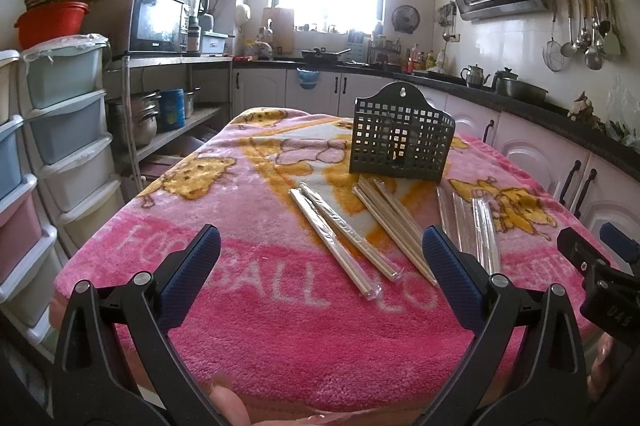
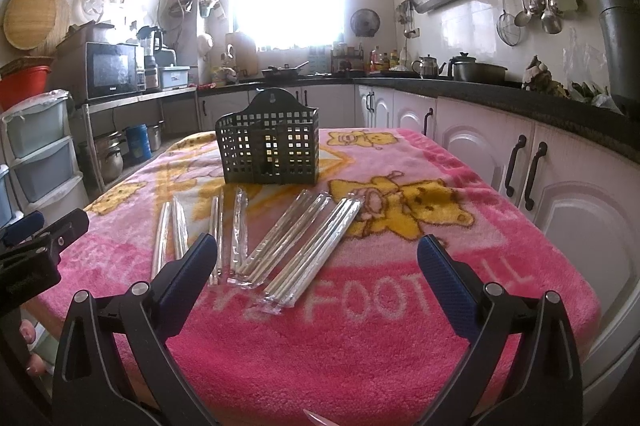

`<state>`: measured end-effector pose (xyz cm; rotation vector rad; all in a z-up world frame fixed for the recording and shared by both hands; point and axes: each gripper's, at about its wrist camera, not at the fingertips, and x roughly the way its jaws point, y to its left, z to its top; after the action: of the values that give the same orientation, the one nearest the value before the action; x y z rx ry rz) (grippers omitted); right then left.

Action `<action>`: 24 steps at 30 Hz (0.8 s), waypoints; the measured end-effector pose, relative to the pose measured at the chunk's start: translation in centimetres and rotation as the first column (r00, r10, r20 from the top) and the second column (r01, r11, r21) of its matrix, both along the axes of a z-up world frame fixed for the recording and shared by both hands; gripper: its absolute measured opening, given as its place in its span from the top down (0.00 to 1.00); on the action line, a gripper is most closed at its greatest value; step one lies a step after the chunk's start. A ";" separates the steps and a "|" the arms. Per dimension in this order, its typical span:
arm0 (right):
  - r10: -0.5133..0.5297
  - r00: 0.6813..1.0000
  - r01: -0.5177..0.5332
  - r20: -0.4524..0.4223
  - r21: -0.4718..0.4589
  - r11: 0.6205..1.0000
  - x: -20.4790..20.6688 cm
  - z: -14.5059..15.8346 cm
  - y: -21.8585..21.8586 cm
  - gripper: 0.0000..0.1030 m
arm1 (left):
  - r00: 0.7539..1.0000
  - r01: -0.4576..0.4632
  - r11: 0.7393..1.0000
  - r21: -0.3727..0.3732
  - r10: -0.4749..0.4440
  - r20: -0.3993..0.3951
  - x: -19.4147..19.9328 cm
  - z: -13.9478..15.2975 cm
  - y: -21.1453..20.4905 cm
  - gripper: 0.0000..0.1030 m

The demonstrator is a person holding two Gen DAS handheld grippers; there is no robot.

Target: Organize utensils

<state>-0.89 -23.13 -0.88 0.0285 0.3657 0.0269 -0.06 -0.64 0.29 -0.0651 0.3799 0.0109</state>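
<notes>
A dark perforated utensil holder (image 1: 401,139) stands upright on the pink blanket (image 1: 280,314), also in the right wrist view (image 2: 269,149). Several pairs of chopsticks in clear plastic sleeves (image 1: 340,234) lie in front of it, fanned out (image 2: 288,238). My left gripper (image 1: 320,278) is open and empty, held above the near edge of the table. My right gripper (image 2: 318,278) is open and empty, also above the near edge, with the sleeves just ahead of its left finger. The right gripper's body shows at the right edge of the left wrist view (image 1: 600,266).
The blanket covers a table with its edges close on both sides. White cabinets with black handles (image 2: 520,169) run along the right. Stacked plastic drawers (image 1: 60,145) and a metal shelf with pots (image 1: 160,113) stand at the left.
</notes>
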 end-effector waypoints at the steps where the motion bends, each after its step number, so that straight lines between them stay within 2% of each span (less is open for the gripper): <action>1: 0.003 1.000 -0.003 -0.001 -0.002 1.000 0.0 0.0 0.1 0.06 | 1.000 -0.001 1.000 -0.004 0.001 0.000 0.0 0.0 0.1 0.10; 7: 0.042 0.999 -0.042 -0.028 -0.023 0.999 0.7 -0.1 0.9 0.06 | 0.999 -0.026 0.999 -0.041 0.025 -0.029 0.5 -0.3 1.5 0.10; 15: 0.160 0.983 -0.164 -0.092 -0.034 0.986 2.9 0.0 2.9 0.06 | 0.992 -0.103 0.990 -0.091 0.096 -0.076 1.7 -0.6 4.8 0.10; 19: 0.205 0.968 -0.212 -0.141 -0.030 0.977 4.8 0.1 3.9 0.06 | 0.992 -0.090 0.987 -0.130 0.078 -0.095 2.5 -0.6 6.0 0.10; 24: 0.233 0.954 -0.238 -0.187 -0.005 0.971 7.3 0.3 4.7 0.06 | 0.991 -0.070 0.987 -0.142 0.053 -0.120 4.1 -0.3 6.8 0.10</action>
<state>6.38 -18.44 -0.59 -0.0406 0.5545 0.2569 4.07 6.11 -0.02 -0.2213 0.4943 0.0482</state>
